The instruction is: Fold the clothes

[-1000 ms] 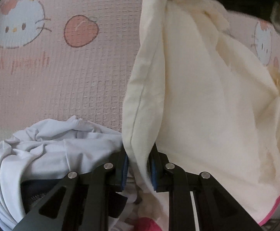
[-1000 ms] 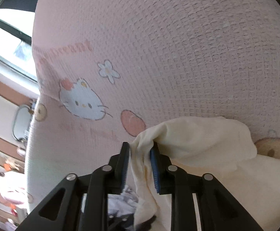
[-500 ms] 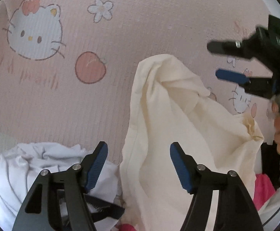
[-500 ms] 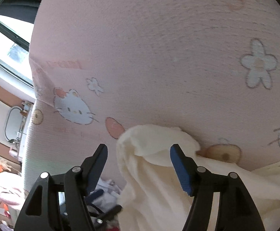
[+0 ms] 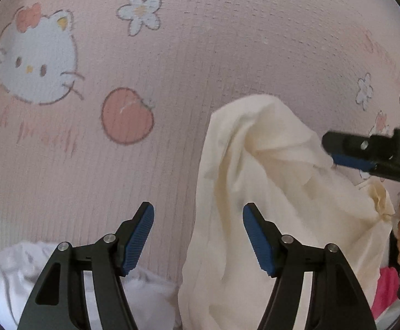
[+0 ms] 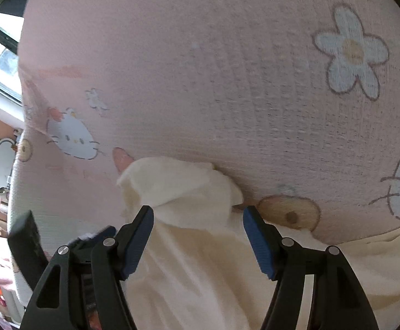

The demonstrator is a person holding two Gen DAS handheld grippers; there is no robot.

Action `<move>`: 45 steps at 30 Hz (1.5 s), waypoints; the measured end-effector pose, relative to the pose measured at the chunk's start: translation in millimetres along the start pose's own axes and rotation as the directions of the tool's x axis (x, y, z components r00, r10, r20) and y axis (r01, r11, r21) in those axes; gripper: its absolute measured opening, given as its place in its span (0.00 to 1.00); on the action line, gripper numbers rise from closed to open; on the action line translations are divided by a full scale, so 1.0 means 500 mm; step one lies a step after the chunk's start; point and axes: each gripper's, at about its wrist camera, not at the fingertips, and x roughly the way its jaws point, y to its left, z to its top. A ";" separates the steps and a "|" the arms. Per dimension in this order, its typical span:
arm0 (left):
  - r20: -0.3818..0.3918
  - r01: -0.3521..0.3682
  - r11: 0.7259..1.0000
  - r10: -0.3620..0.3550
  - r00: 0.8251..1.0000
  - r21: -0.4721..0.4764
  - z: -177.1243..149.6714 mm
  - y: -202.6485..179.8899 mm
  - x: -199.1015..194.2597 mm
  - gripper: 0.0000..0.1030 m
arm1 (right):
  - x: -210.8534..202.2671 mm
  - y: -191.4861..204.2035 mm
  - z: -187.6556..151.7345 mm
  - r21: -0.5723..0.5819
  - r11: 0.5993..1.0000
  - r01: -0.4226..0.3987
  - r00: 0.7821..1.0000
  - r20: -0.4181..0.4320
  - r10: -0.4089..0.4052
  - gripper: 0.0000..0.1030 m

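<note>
A cream garment point(image 5: 268, 192) lies rumpled on a pink cartoon-print bedspread point(image 5: 200, 55), its long axis running from lower centre to upper right. The left gripper point(image 5: 197, 233) and right gripper point(image 6: 197, 233) both gape wide, holding nothing; the right sits nearer, over its bunched upper end.

Pink printed bedspread point(image 5: 227, 41), cream garment point(image 5: 255, 192), white clothes point(image 5: 13, 269)

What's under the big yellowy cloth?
The cream cloth lies on the pink cartoon-cat bedcover. At its lower edges a white garment and something bright pink peek out; how far they run beneath is hidden.
</note>
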 end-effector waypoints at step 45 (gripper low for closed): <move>-0.086 0.433 0.901 -0.429 0.899 0.030 -0.042 -0.019 0.042 0.07 | -0.051 -0.015 -0.015 0.260 0.966 0.004 0.985 -0.169 0.041 0.65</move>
